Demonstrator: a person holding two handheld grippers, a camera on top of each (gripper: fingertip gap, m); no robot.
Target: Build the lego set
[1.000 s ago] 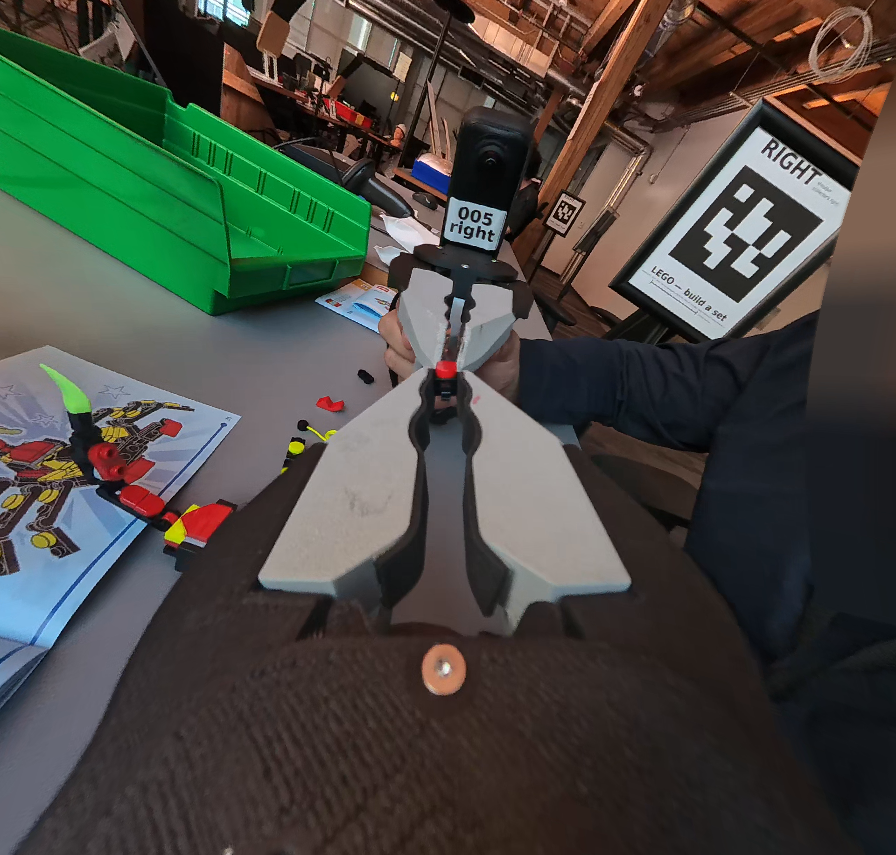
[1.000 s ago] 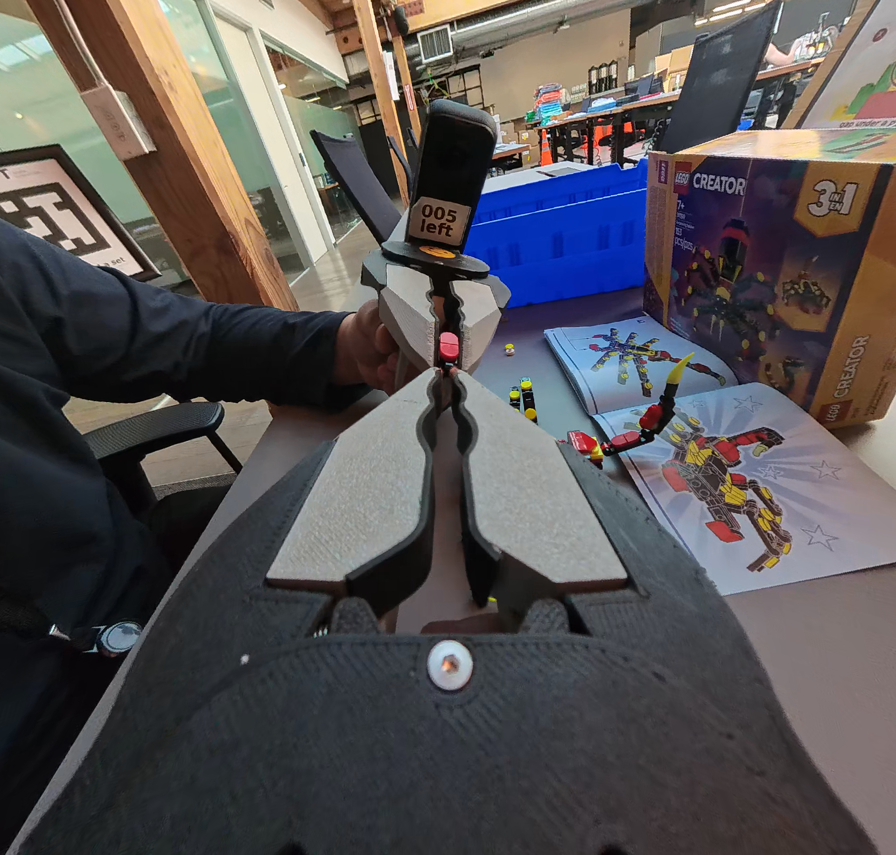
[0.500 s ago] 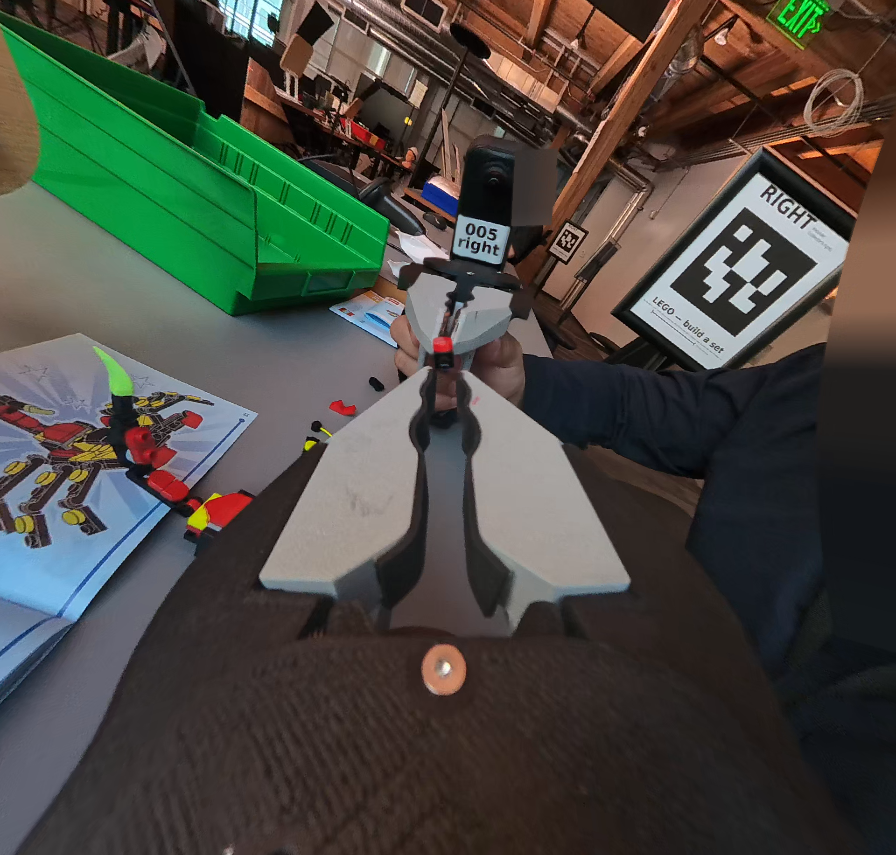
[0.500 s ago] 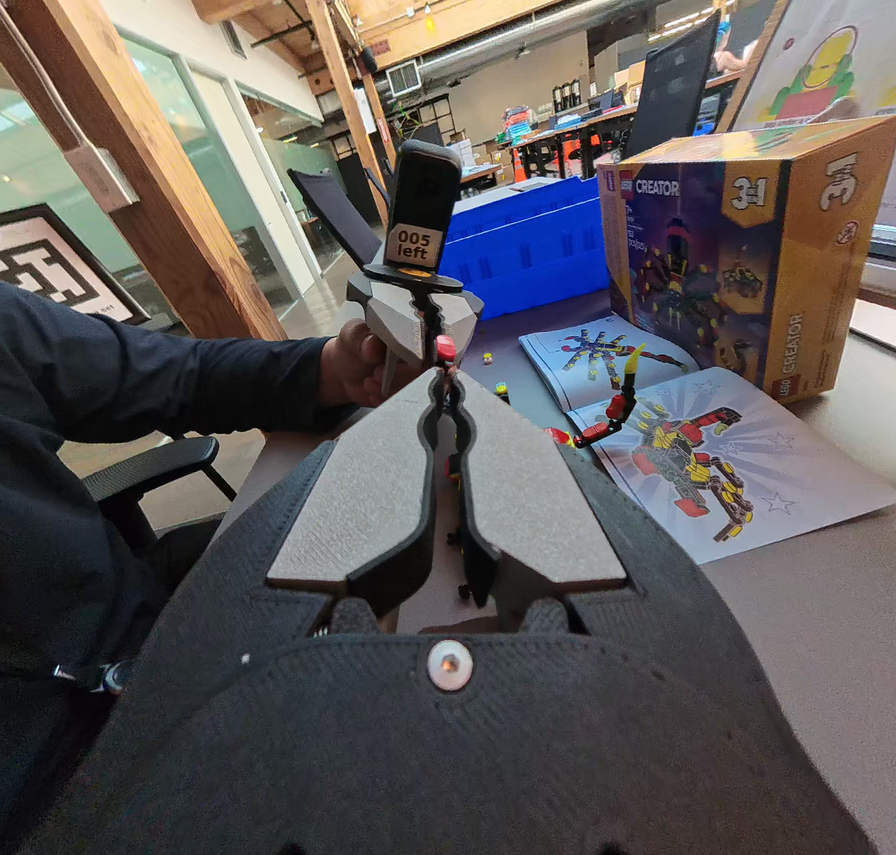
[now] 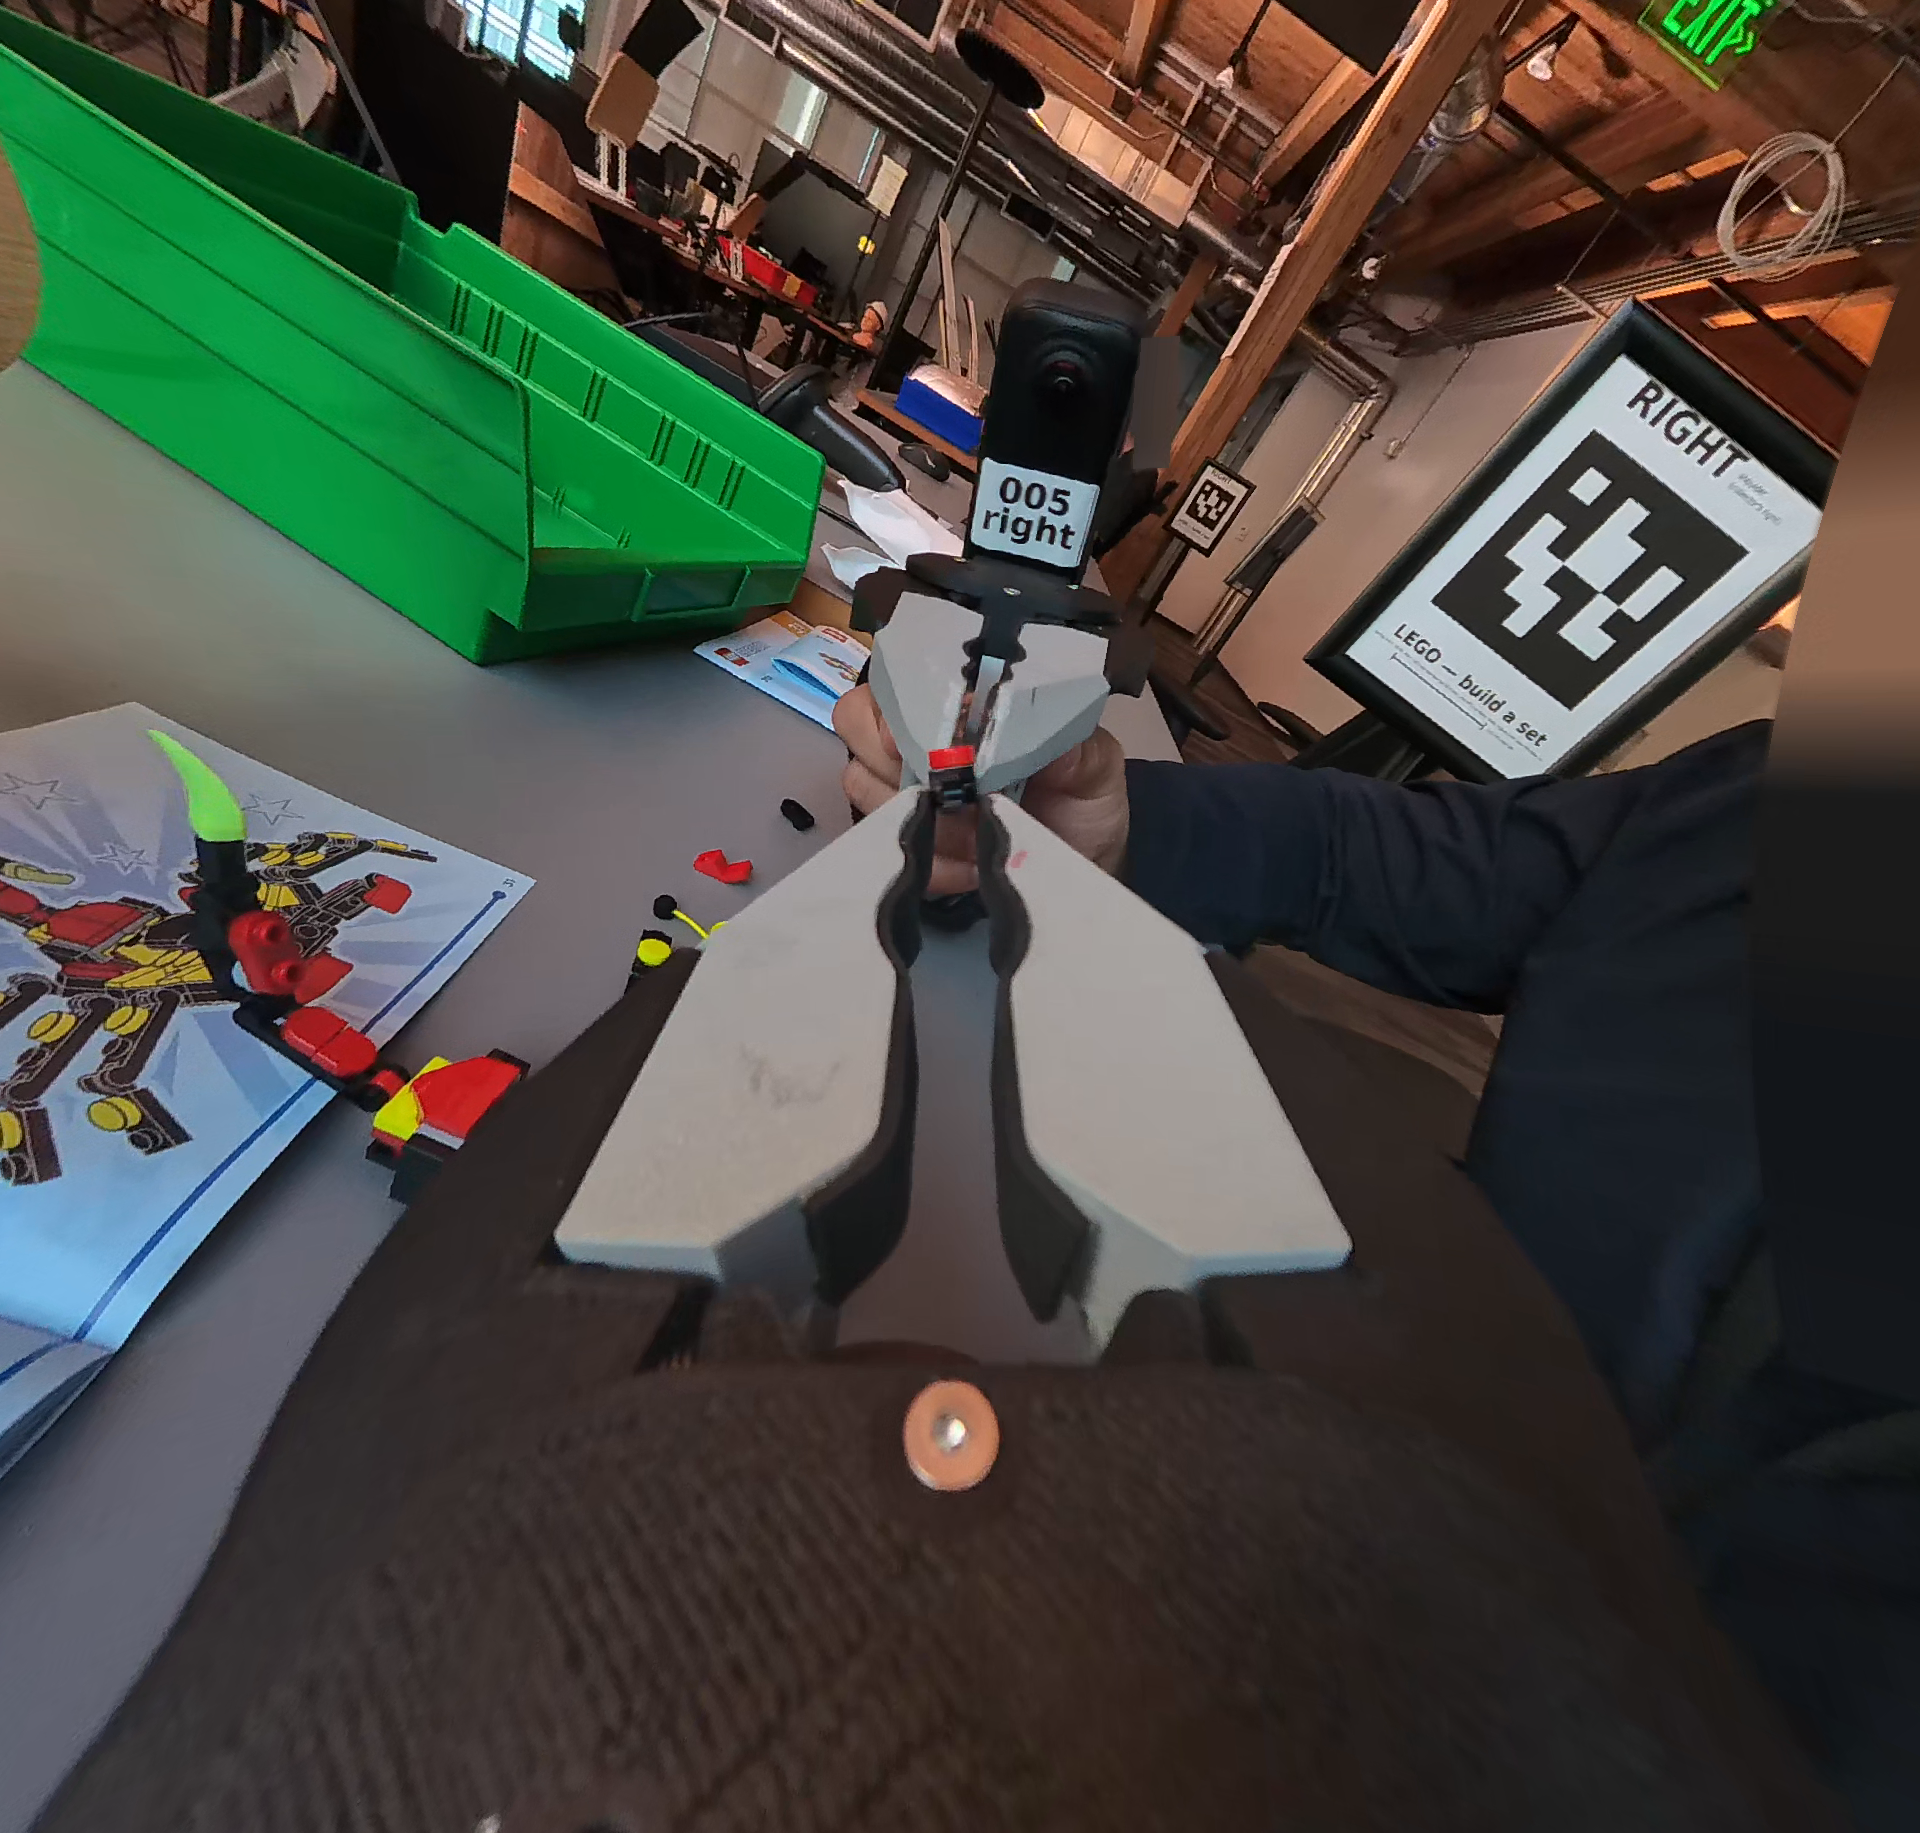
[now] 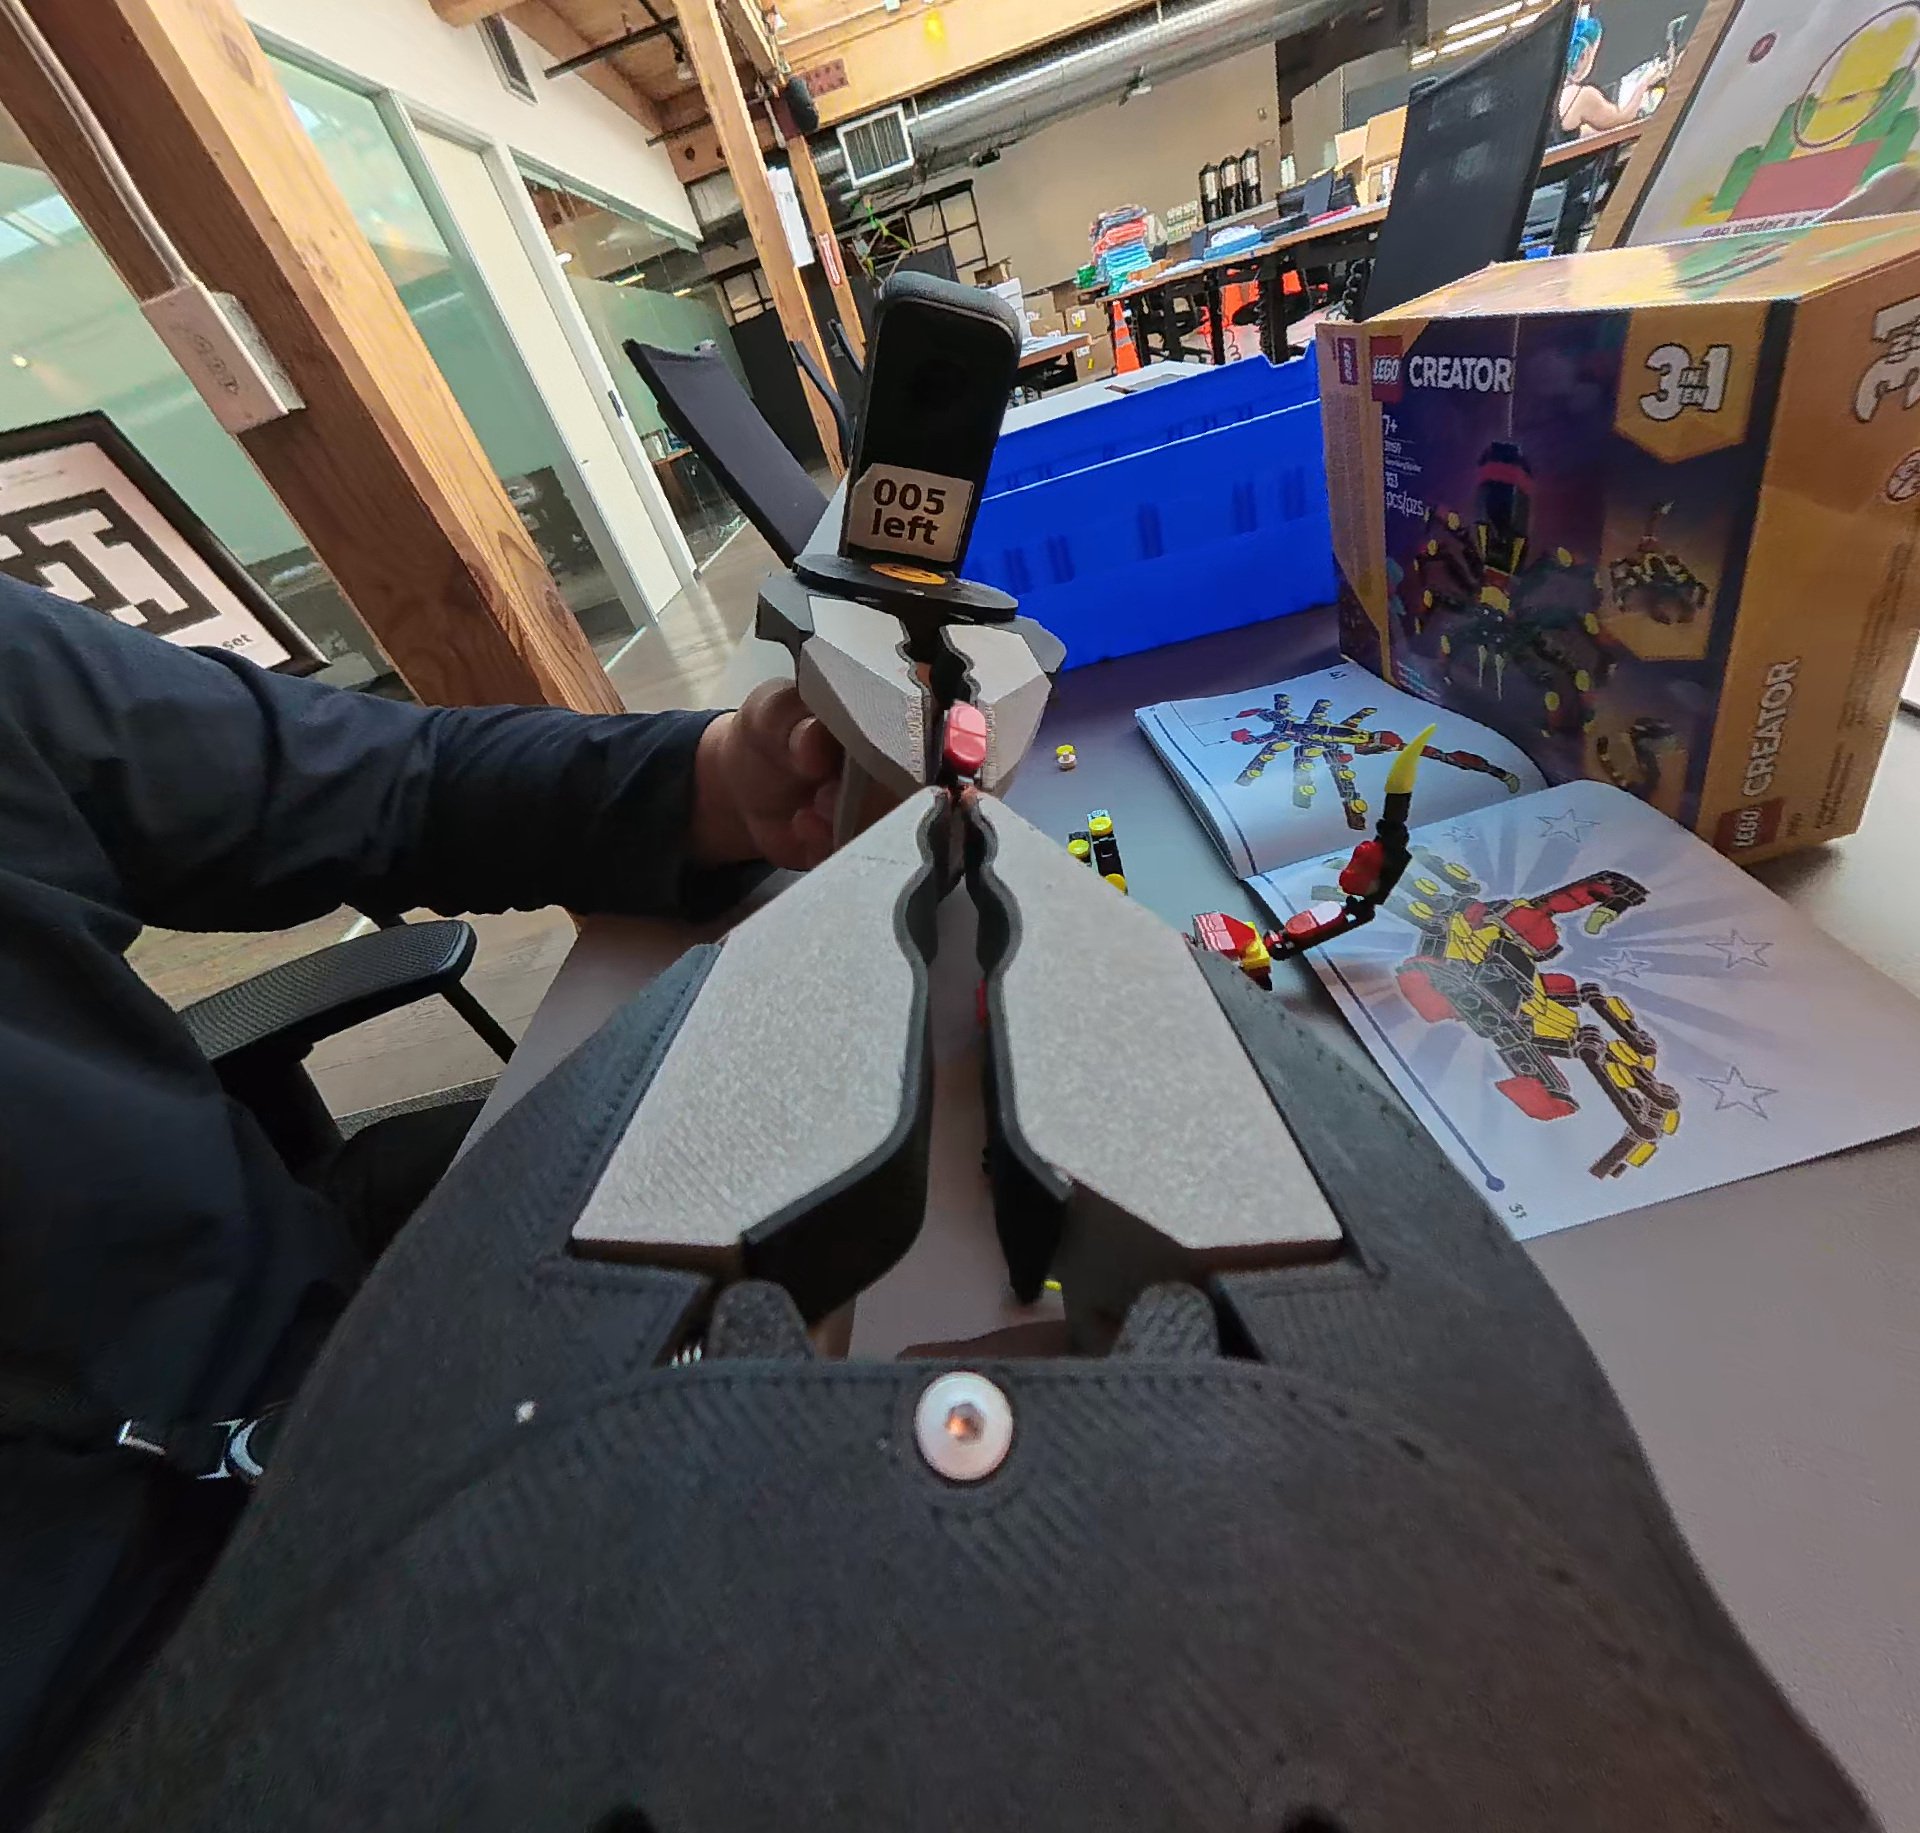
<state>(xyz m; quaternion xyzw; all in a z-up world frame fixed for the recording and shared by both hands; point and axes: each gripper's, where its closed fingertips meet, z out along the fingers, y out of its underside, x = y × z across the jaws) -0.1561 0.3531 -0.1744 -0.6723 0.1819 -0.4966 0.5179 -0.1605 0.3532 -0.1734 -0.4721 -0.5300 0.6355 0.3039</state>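
Assembly partly complete; a small sub-piece is being joined in mid-air.

Left wrist view: the left claw (image 5: 951, 815) is clamped on a small red-and-black brick piece (image 5: 950, 773), met by the right claw (image 5: 961, 744). Right wrist view: the right claw (image 6: 954, 815) is closed on that piece; the red-black segmented tail with yellow tip (image 6: 1351, 874) lies unfinished on the grey desk (image 6: 1714, 1295), loose parts remaining.

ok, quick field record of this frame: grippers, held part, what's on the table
left gripper: shut on small black piece, tip to tip with the right
right gripper: shut on small red piece
height: both held above the table
partial build: black and red tail with a lime tip, on the open instruction booklet
loose pieces: red, yellow and black, on the table near the grippers
bins: green bin; blue bin
set box: upright, behind the booklets
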